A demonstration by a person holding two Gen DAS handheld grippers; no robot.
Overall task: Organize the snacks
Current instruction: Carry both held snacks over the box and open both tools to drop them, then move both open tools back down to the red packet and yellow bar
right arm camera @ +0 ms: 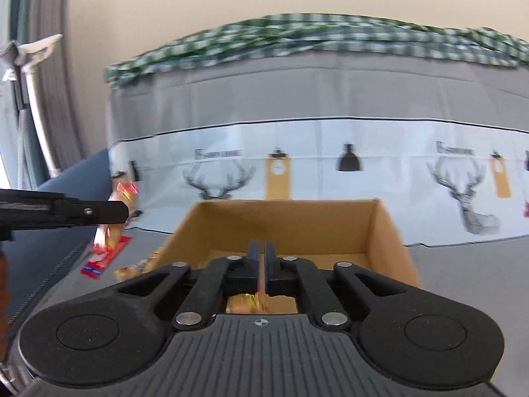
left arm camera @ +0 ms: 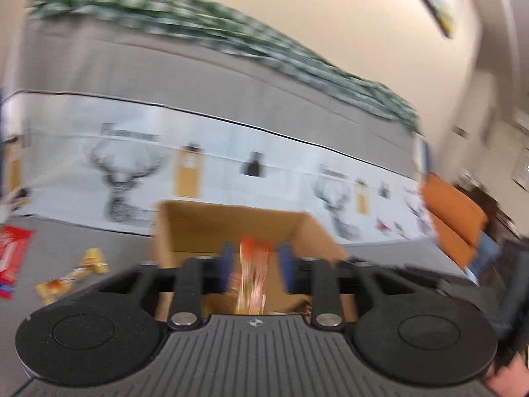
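An open cardboard box stands on the grey sofa seat; it also shows in the right wrist view. My left gripper holds an orange-red snack packet between its blue fingers, just in front of the box. In the right wrist view the left gripper sits left of the box with that packet hanging from it. My right gripper is nearly shut on a thin golden snack wrapper over the box's near edge.
A red packet and gold-wrapped snacks lie on the seat left of the box. A deer-print cloth covers the sofa back, with a green checked cloth on top. An orange cushion is at the right.
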